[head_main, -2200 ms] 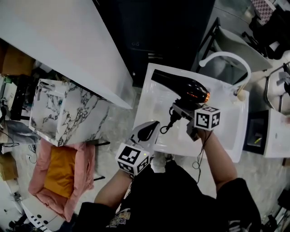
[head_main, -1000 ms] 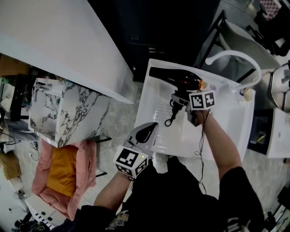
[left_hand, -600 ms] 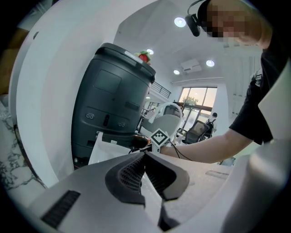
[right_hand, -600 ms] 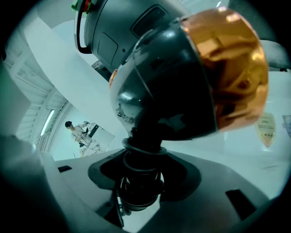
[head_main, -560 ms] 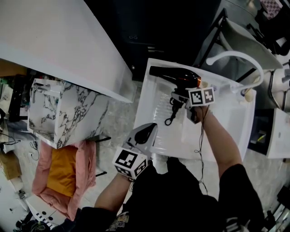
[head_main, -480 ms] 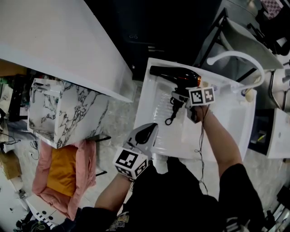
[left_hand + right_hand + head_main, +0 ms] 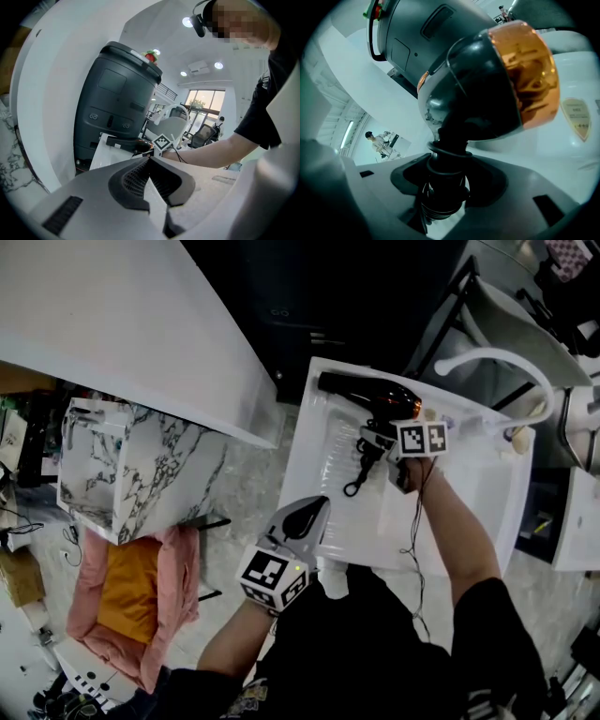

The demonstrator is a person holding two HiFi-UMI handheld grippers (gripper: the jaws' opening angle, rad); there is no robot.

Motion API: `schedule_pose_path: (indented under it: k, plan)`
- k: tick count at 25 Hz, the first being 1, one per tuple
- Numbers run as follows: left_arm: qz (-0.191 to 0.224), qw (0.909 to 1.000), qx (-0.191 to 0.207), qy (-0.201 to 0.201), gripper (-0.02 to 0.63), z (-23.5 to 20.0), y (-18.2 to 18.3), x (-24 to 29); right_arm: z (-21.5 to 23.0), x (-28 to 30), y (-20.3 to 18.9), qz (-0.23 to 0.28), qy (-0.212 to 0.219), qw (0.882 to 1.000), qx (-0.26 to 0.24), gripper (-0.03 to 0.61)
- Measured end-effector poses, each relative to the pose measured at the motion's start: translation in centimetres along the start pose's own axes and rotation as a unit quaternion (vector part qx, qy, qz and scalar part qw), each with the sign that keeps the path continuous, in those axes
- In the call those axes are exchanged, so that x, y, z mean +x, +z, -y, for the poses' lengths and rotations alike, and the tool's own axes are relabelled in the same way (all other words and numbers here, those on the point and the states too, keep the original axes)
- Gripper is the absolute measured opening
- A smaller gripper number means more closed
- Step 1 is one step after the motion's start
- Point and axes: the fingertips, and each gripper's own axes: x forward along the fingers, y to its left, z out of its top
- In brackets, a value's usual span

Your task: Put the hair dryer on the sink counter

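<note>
A black hair dryer (image 7: 367, 396) with an orange rear ring lies along the far left part of the white sink counter (image 7: 319, 474). Whether it rests on the counter I cannot tell. My right gripper (image 7: 377, 440) is shut on its handle, and the cord loop hangs just below. In the right gripper view the dryer's body (image 7: 487, 89) fills the frame, with the handle (image 7: 445, 183) between the jaws of the right gripper (image 7: 447, 190). My left gripper (image 7: 298, 519) hovers at the counter's near left edge, shut and holding nothing. From the left gripper (image 7: 150, 173) the dryer (image 7: 124, 143) shows far ahead.
A white curved faucet (image 7: 497, 362) arches over the basin at the right. A dark grey cabinet (image 7: 117, 103) stands beyond the counter. To the left are a white slab (image 7: 122, 324), a marble-patterned box (image 7: 131, 474) and a pink pet bed with an orange cushion (image 7: 131, 596) on the floor.
My right gripper has carried the hair dryer away from me, toward the counter's far left edge, and has slowed over the last half second. The left gripper has stayed put.
</note>
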Motion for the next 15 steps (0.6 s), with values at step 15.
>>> schedule_pose_path:
  k: [15]
  plan:
    - [-0.002, 1.0000, -0.002, -0.007, 0.003, 0.29, -0.44, -0.24, 0.49, 0.10, 0.15, 0.010, -0.019, 1.000, 0.001, 0.304]
